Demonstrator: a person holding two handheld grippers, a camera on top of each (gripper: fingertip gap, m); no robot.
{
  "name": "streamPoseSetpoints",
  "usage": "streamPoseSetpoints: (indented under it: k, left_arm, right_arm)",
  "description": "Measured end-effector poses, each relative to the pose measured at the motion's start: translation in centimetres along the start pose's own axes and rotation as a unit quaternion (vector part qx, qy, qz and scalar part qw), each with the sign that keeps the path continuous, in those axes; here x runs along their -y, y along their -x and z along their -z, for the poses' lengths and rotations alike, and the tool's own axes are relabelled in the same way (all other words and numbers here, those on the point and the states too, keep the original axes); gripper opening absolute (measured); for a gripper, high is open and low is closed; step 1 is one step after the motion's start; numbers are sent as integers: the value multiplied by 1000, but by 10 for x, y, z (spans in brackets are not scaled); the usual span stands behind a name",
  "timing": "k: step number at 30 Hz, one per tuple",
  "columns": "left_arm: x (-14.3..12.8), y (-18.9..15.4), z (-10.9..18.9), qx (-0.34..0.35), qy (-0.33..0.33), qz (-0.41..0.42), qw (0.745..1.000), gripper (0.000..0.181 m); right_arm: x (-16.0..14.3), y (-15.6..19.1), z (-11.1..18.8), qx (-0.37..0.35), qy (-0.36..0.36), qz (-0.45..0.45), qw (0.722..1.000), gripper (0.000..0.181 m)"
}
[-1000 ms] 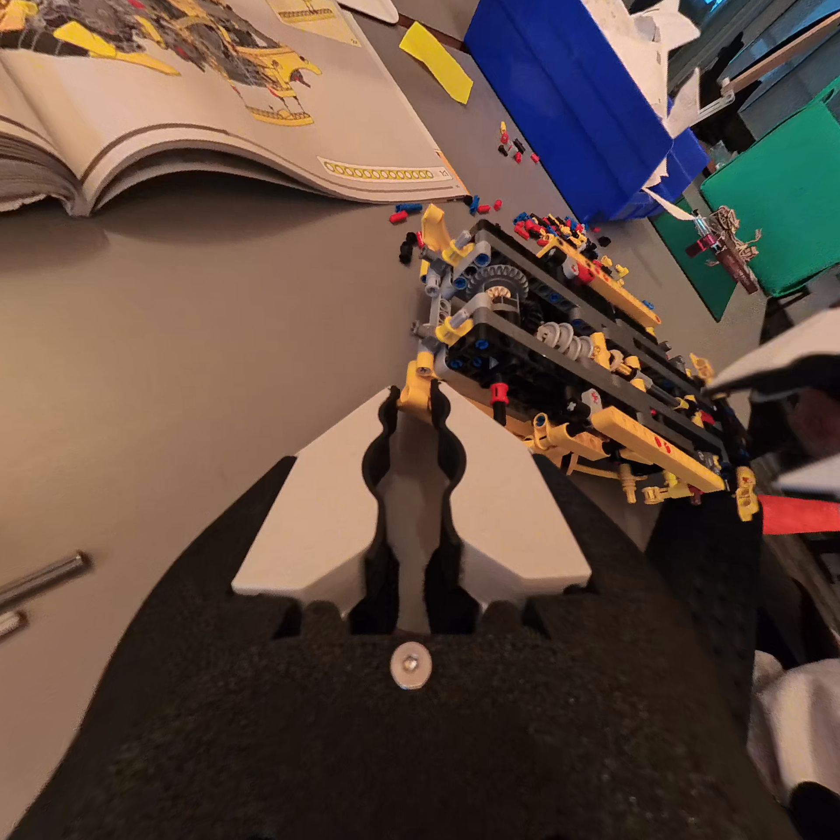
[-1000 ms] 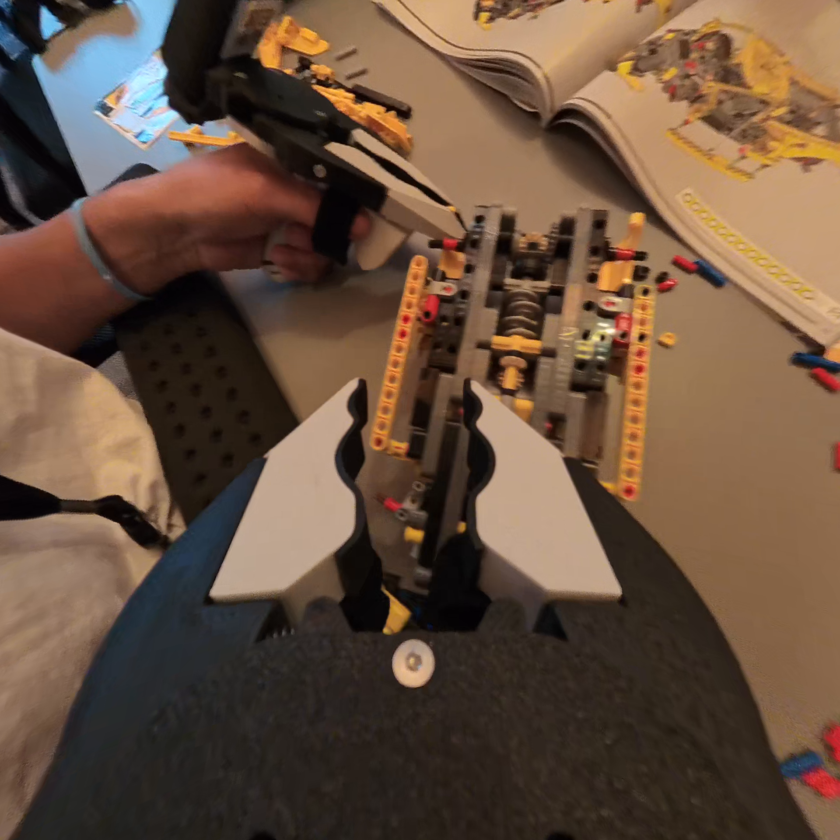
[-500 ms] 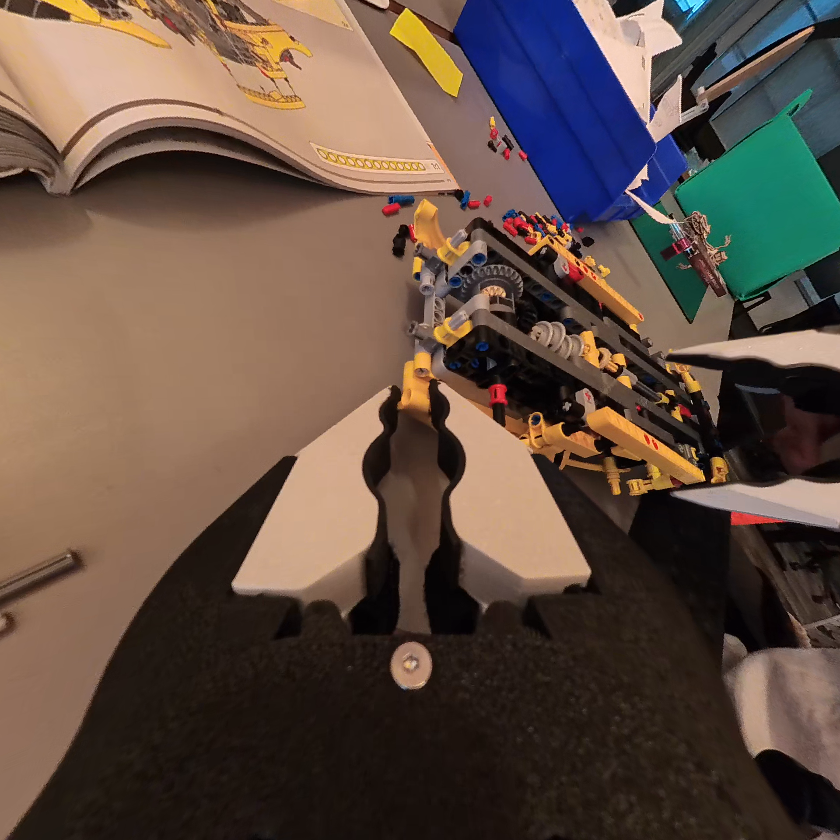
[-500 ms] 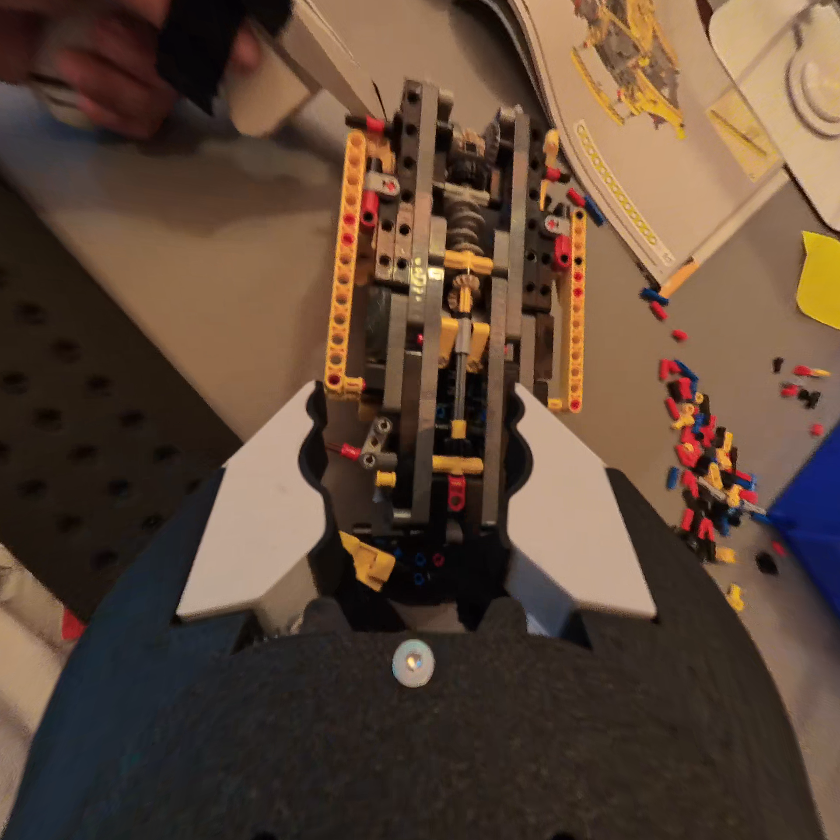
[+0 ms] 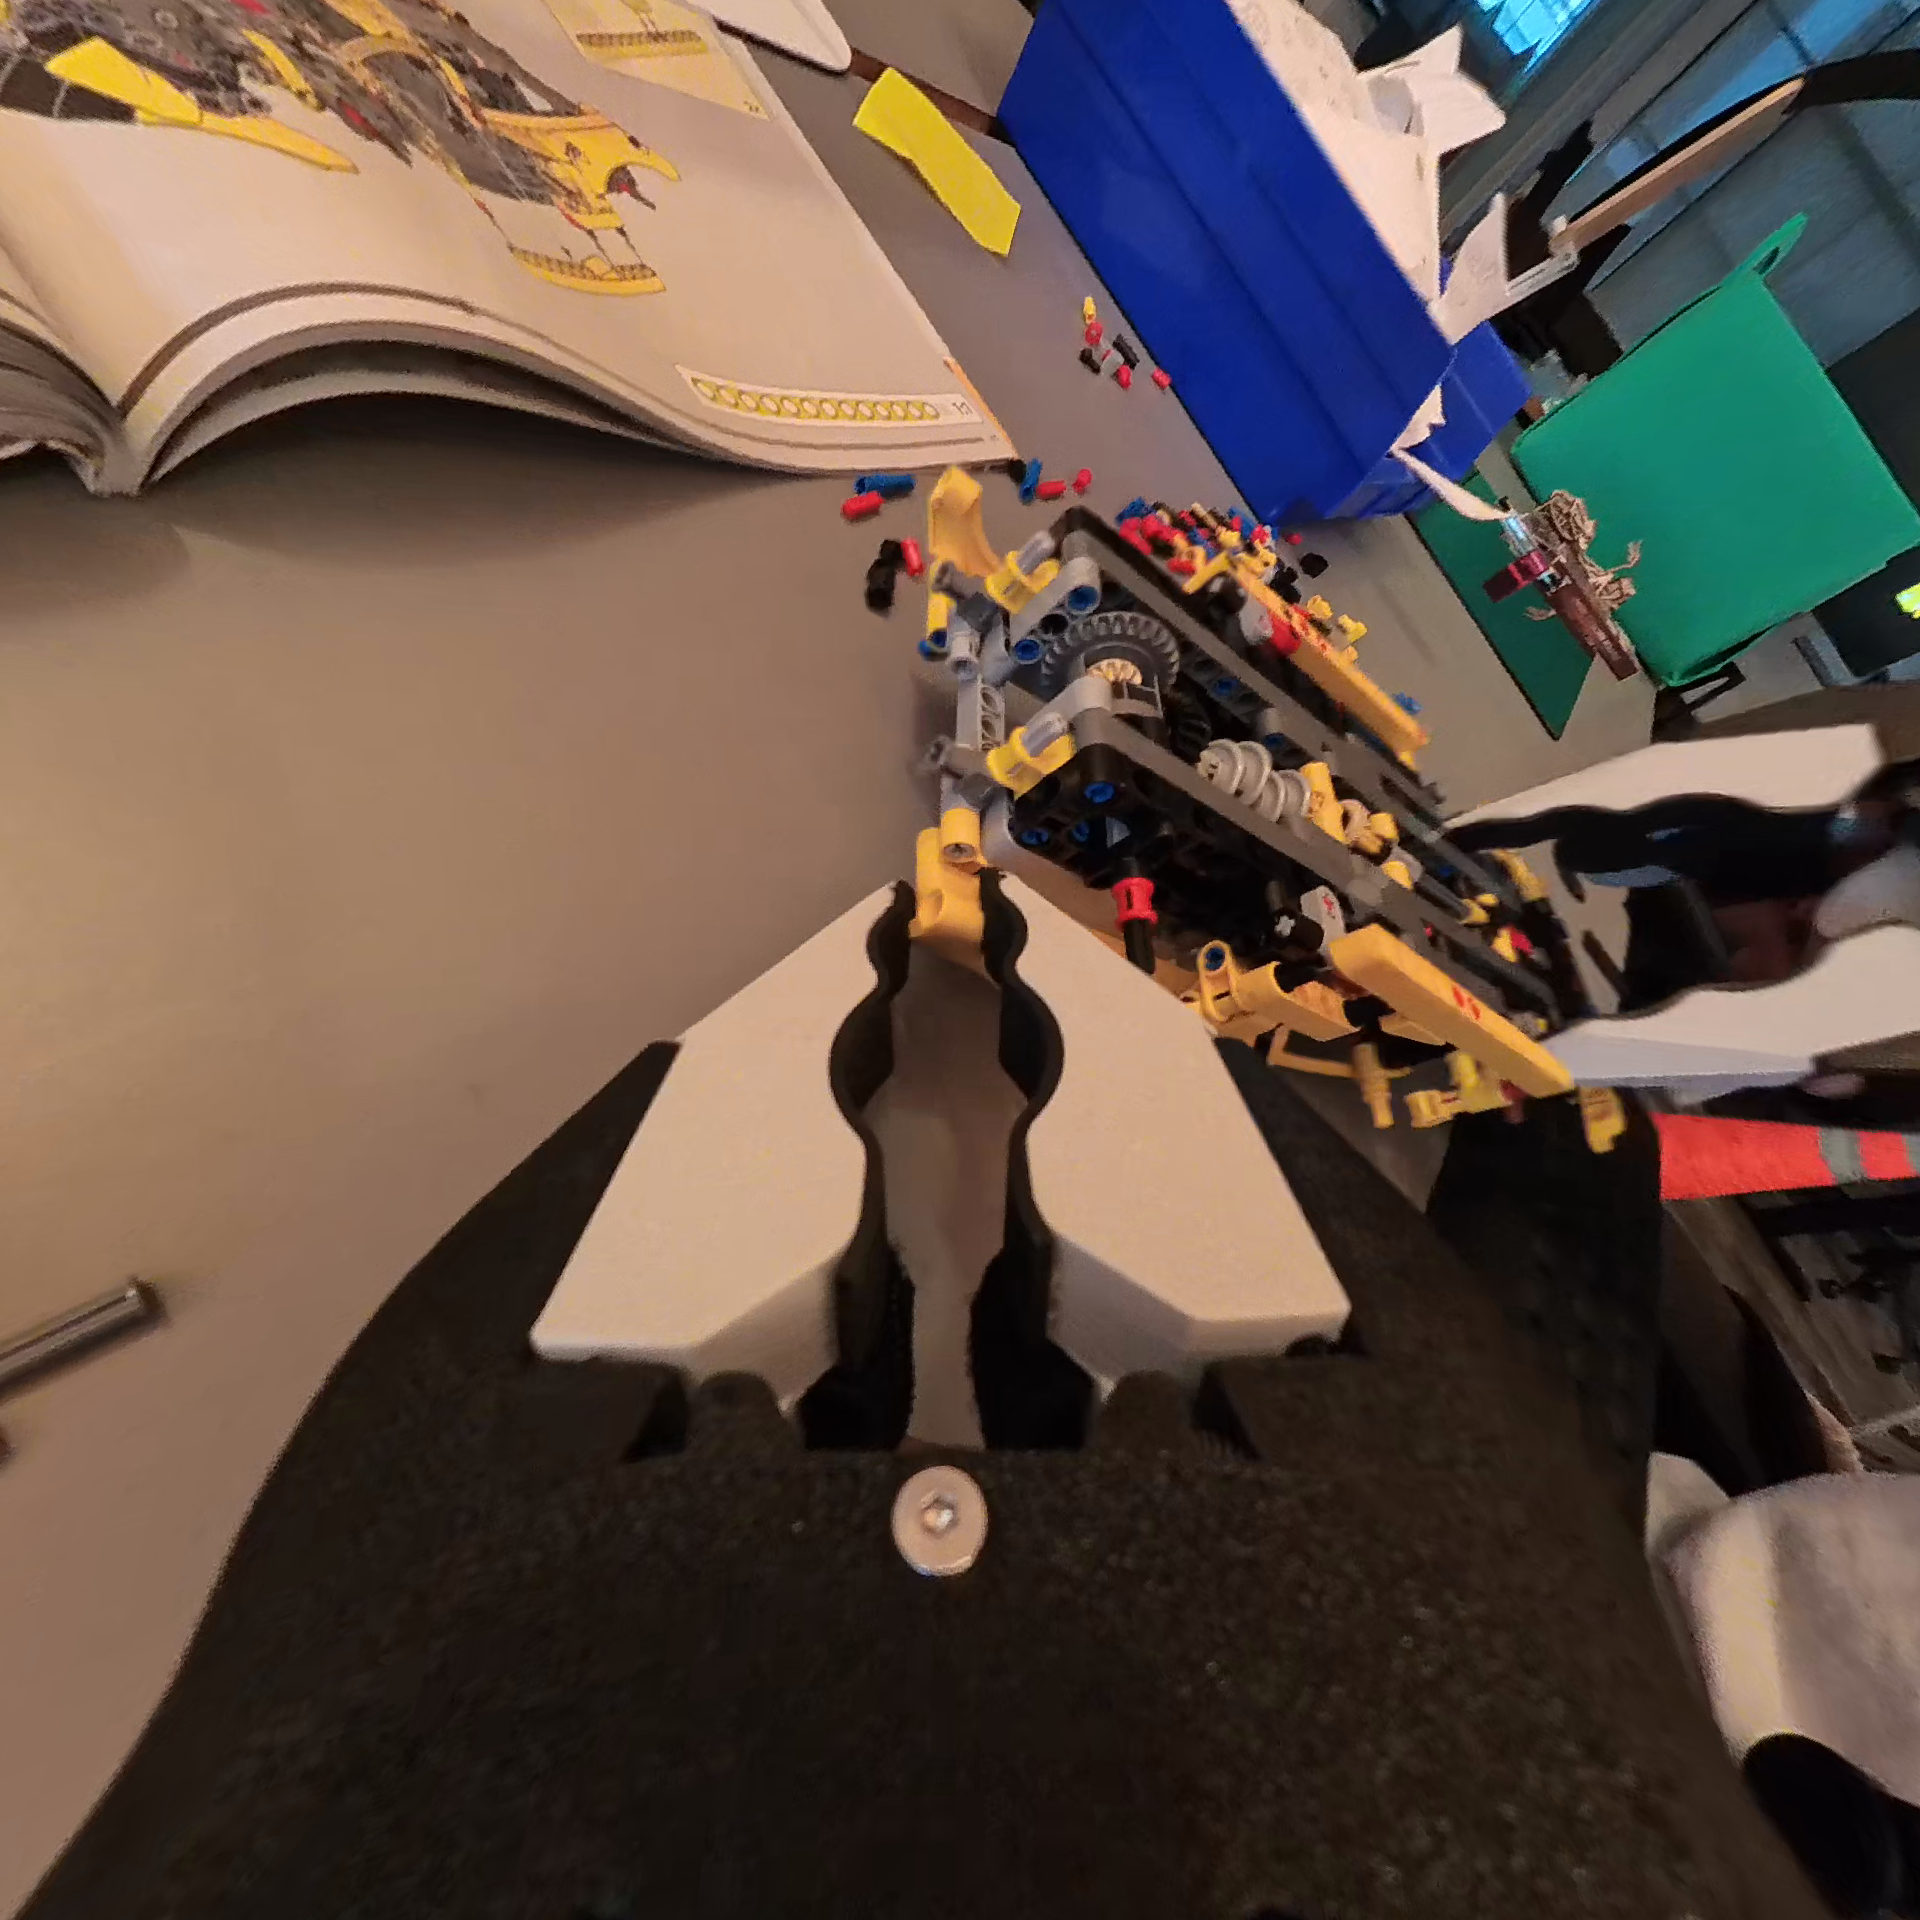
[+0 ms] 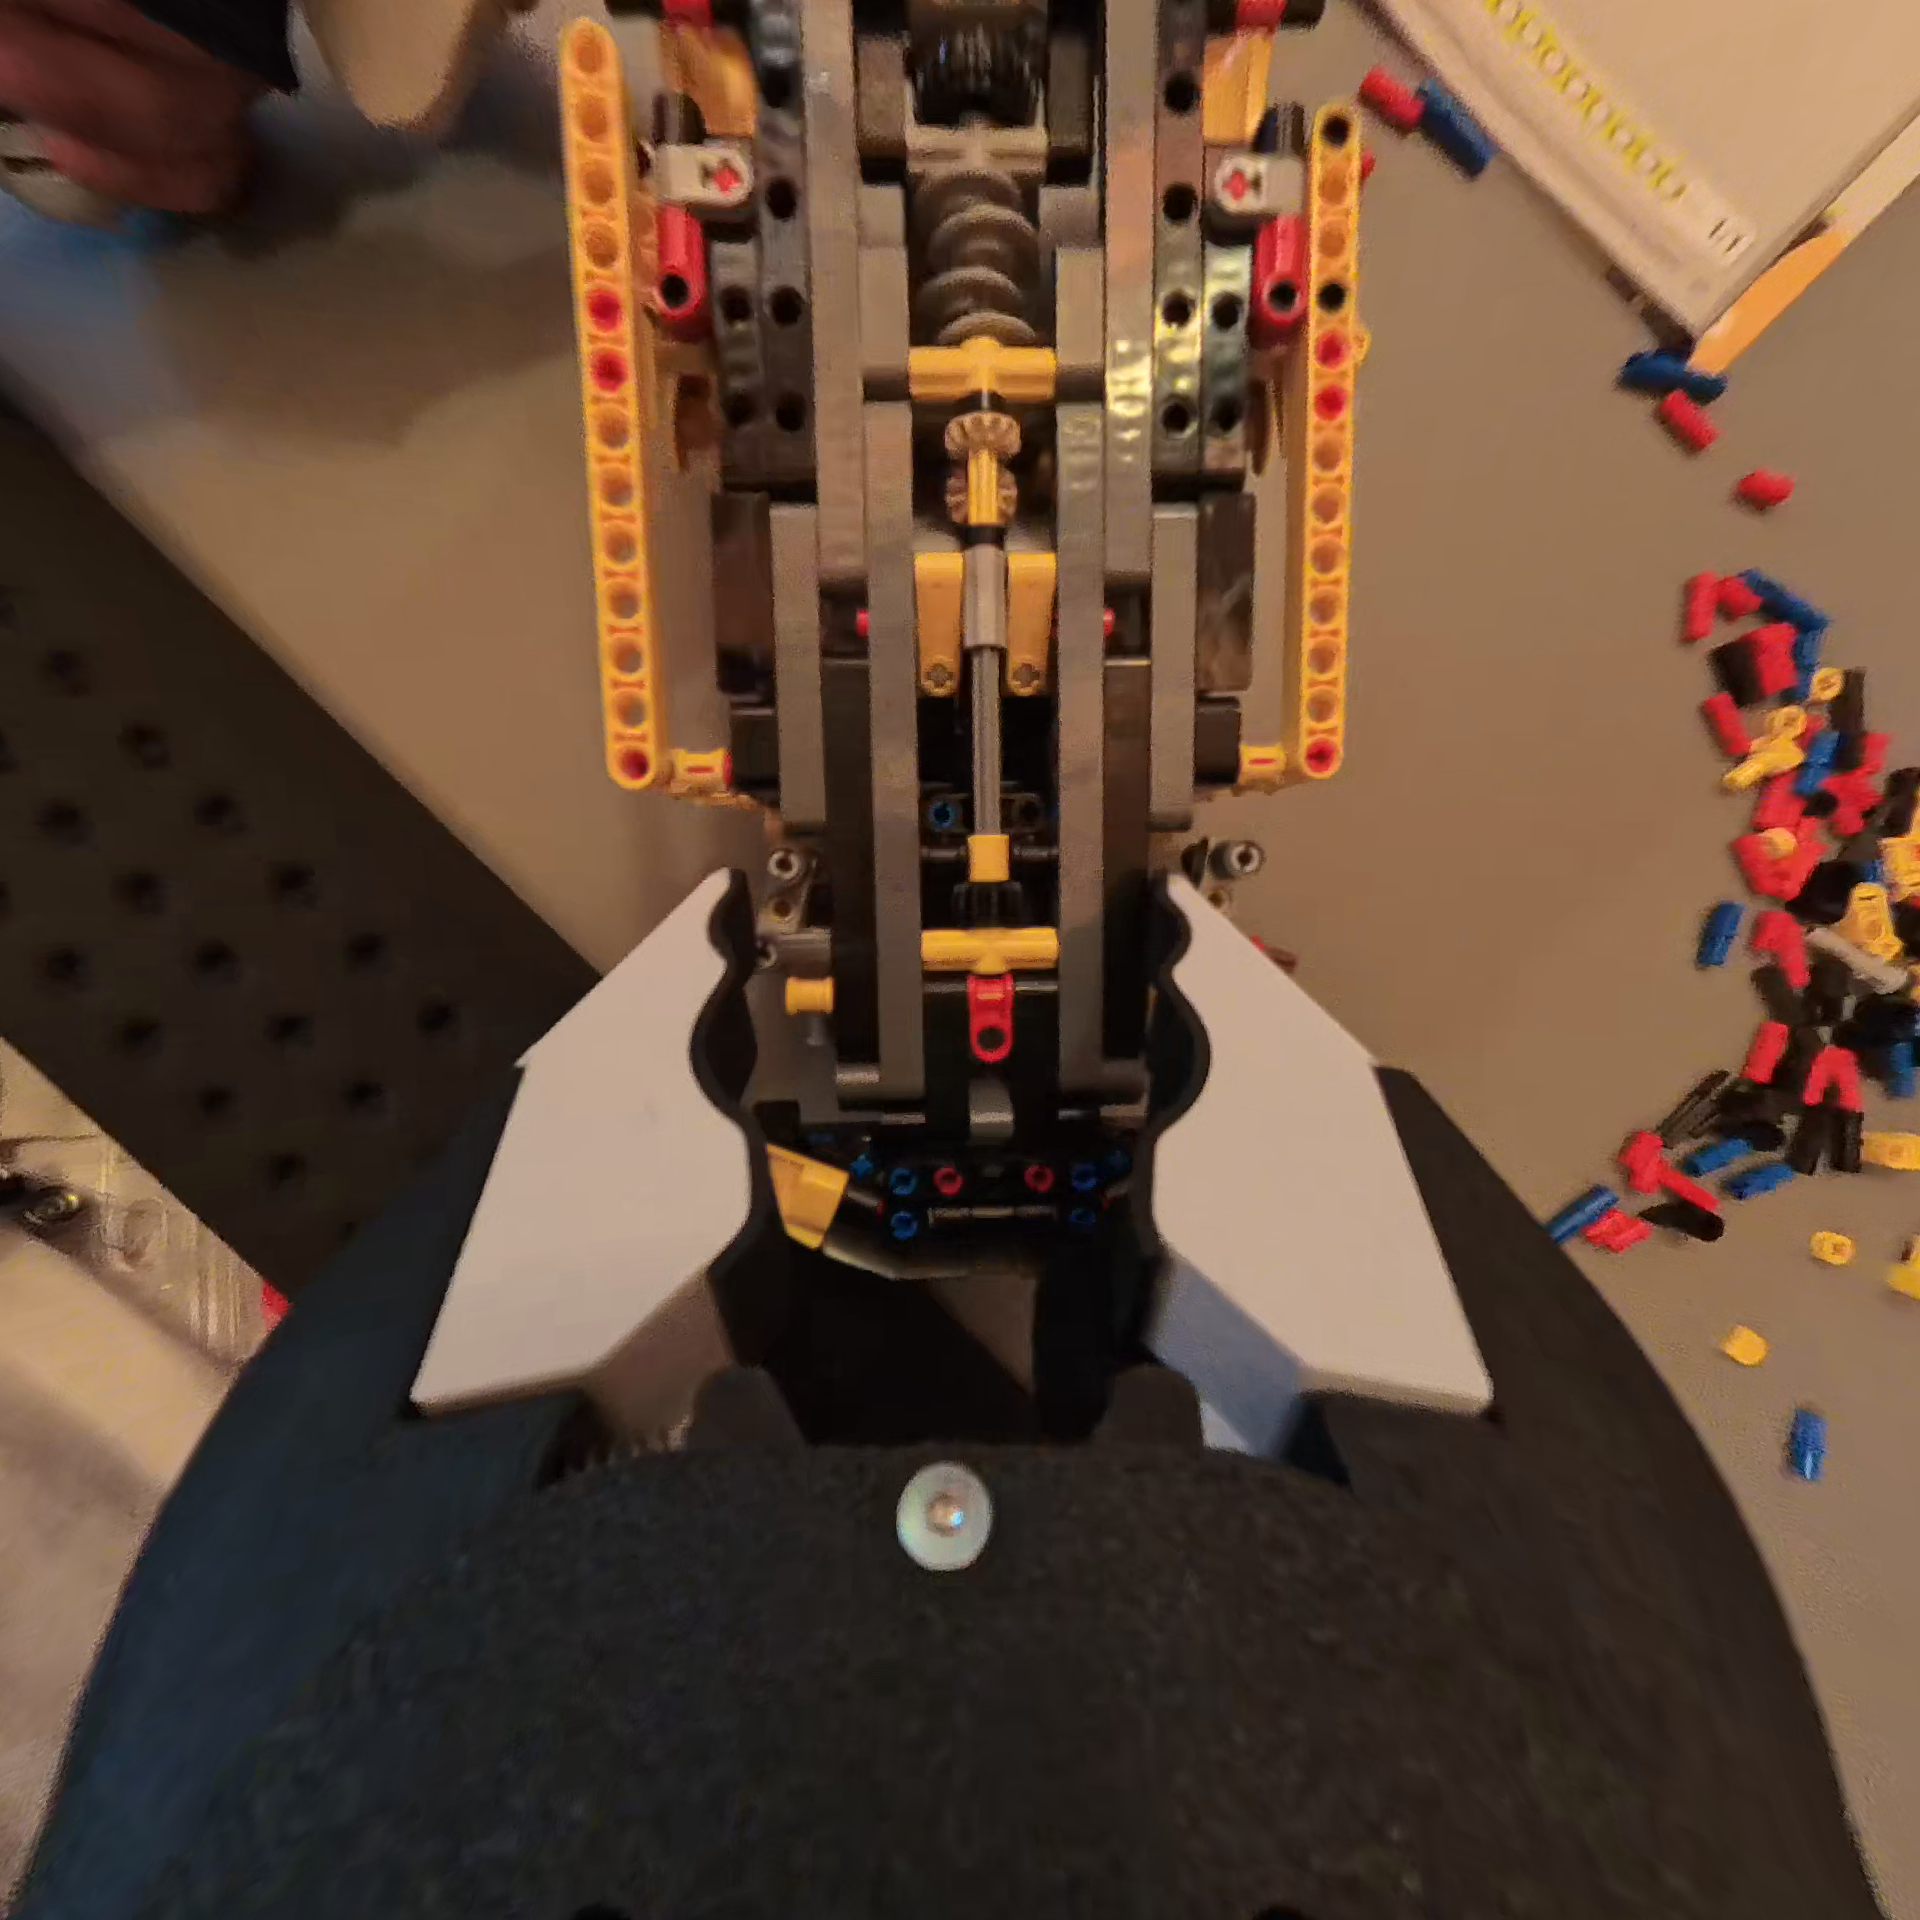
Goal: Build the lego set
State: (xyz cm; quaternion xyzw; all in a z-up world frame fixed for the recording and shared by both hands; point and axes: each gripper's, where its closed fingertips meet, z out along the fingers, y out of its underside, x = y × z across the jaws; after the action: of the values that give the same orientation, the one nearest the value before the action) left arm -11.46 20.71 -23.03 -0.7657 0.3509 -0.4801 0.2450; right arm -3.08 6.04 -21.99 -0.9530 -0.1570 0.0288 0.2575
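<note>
Only our left wrist view shows the blue bin (image 5: 1226, 260), the green box (image 5: 1704, 457) and most of the open manual (image 5: 436, 239); only our right wrist view shows the model's (image 6: 977, 540) central shaft and the big pile of loose pins (image 6: 1808, 862).

Our left gripper (image 5: 948, 902) is pinched narrow on a yellow piece at the model's (image 5: 1195, 790) corner. Our right gripper (image 6: 951, 914) is spread wide, its 2 fingers (image 6: 623, 1122) flanking the model's near end; we cannot tell whether they press it.

The model lies on the grey table (image 5: 416, 831), its near end at the table edge. Bare table lies on our left.
</note>
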Motion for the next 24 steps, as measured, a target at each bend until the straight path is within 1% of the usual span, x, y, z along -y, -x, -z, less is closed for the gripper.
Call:
streamPoseSetpoints:
  k: [3,5,6,8,10,12,14,15,17,21,24]
  left_arm:
    - [6,-4,3,-1,-11,-13,1000,13]
    - [17,-9,9,-4,-36,-17,999,14]
    - [24,-14,13,-17,-54,-17,998,16]
    - [39,-23,24,-40,-80,-6,996,19]
    - [52,-29,35,-31,-88,-11,996,20]
    - [64,-35,45,-5,-89,-52,995,21]
    - [73,-43,51,12,-83,-86,993,23]
    - [76,-45,51,24,-73,-101,992,25]
    - [78,-41,47,51,-51,-132,989,25]
    - [89,-37,30,42,-43,-124,991,26]
    - [98,-29,10,54,-24,-138,989,24]
  right_arm:
    - [0,-2,-5,19,19,-3,1000,71]
    - [1,-2,-9,42,20,-17,999,70]
    - [1,0,-11,59,23,-22,998,70]
    - [4,6,-16,104,20,-35,994,70]
    - [13,15,-16,180,1,-67,981,70]
    - [23,25,-11,280,-18,-108,954,69]
    - [29,35,-6,377,-21,-144,915,69]
    - [31,38,-5,412,-20,-157,897,69]
    - [35,38,-4,451,-20,-171,876,69]
    - [38,27,-1,509,-6,-206,836,70]
    - [41,16,0,554,2,-248,794,70]
